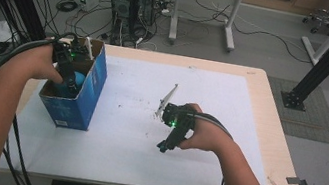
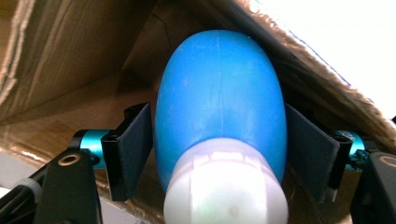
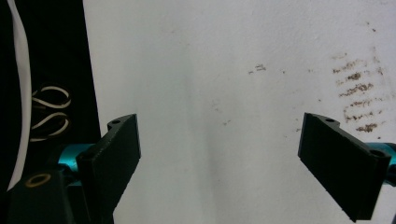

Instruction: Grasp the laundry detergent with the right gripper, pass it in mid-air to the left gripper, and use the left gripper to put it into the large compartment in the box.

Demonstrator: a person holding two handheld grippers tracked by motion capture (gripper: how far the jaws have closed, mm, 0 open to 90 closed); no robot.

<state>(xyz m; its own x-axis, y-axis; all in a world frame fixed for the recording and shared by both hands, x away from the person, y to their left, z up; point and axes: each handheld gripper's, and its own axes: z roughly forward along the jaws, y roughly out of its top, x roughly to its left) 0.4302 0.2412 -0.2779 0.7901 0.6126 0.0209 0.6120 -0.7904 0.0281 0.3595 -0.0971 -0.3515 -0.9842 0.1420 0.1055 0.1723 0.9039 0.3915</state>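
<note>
The step in hand is judged to be the setting down of a blue bottle [image 2: 219, 107] inside a cardboard box [image 1: 94, 92] at the left side of the counter [image 1: 268, 125]. The left claw [image 1: 70, 82] is reached down into the open top of the box. In the left gripper view its two black pads [image 2: 133, 149] are seen on either side of the bottle's body; the left pad lies at or just off the plastic and a narrow gap seems to show at the right one, so the bottle is judged to be released, not squeezed. The bottle lies deep in the box, its white cap [image 2: 226, 186] toward the camera and its rounded end toward a corner of the box.

The right claw [image 1: 167, 141] is held low over the middle of the counter, jaws spread wide with nothing between them.

The next move is judged to call for the left jaws to be clear of the bottle, then for the claw to be lifted straight up out of the box without the walls being caught.

The bottle is smooth, glossy plastic, egg-shaped, with a faint mould seam along it. The box is printed blue outside and raw brown corrugated board inside, with ragged cut edges. The counter is pale wood covered by a white sheet [image 3: 224, 70], matte and speckled with small dark crumbs [image 3: 357, 88]. The pads are flat, dull black rectangles.
</note>
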